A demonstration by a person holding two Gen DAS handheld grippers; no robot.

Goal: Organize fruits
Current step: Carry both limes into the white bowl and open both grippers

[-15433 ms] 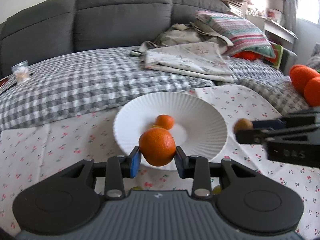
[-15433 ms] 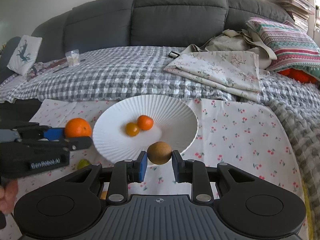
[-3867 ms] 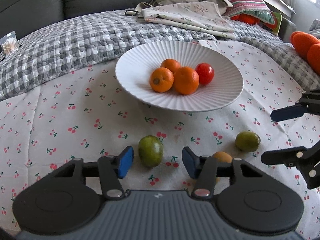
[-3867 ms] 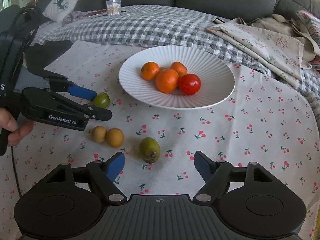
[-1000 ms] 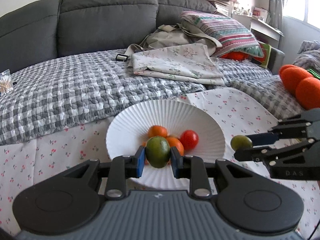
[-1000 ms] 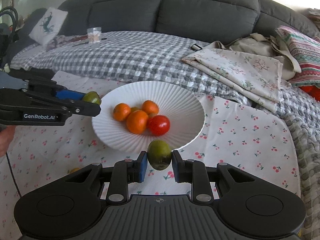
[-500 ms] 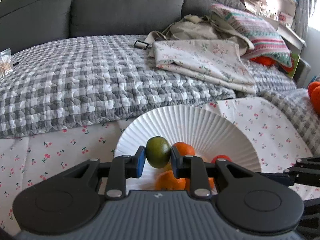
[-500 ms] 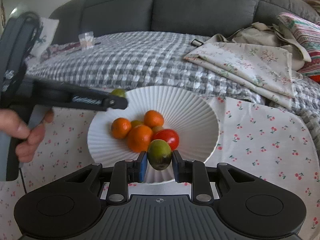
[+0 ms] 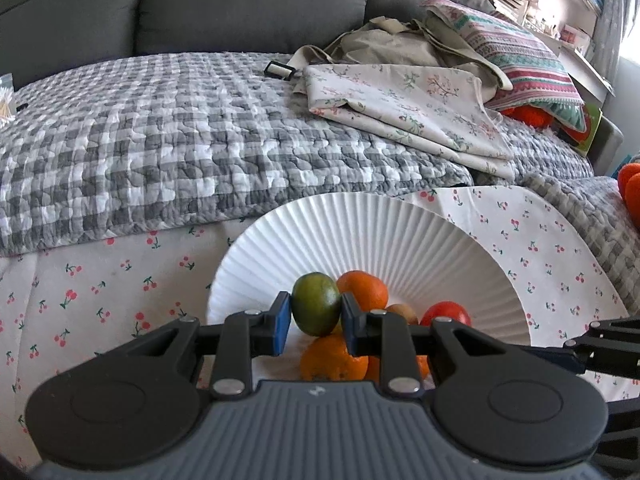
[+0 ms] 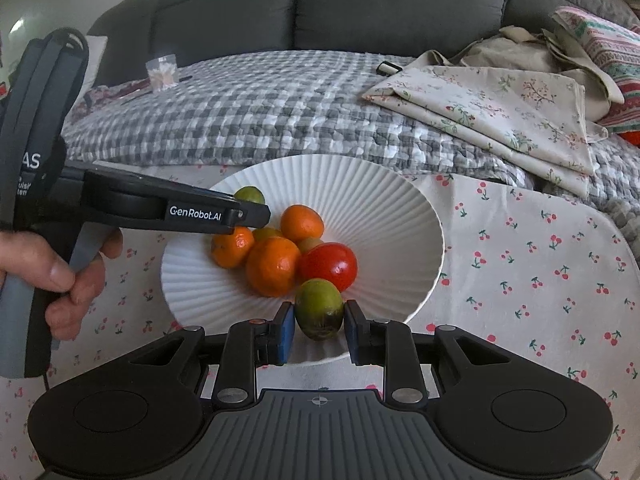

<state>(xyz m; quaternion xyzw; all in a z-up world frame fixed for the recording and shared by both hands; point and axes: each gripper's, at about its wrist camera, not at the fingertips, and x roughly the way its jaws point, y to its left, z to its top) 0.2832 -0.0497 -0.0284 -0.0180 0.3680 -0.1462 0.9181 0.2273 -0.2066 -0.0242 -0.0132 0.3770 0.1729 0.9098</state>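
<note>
- Behind everything, a dark grey sofa fills the background, with a grey-and-white checked quilt spread over its seat.
- On the quilt to the right lie a folded floral cloth, a beige bag and a striped cushion.
- In front of the quilt, a white cloth printed with red cherries covers the surface where the work takes place.
- On that cloth sits a white ribbed plate, wide and shallow.
- In the plate, heaped near the middle, are three orange mandarins, a red tomato and parts of smaller yellowish fruits showing between them.
- The left gripper, held by a hand seen in the right wrist view, reaches over the plate's left rim; its blue pads are clamped on a green fruit above the heap.
- The right gripper is at the plate's near rim, its blue pads nearly together on either side of a second green fruit; the left pad touches it, while on the right a thin gap seems to show, so the grip looks very light.
- This second fruit is just in front of the tomato, low over the plate's near slope.
</note>
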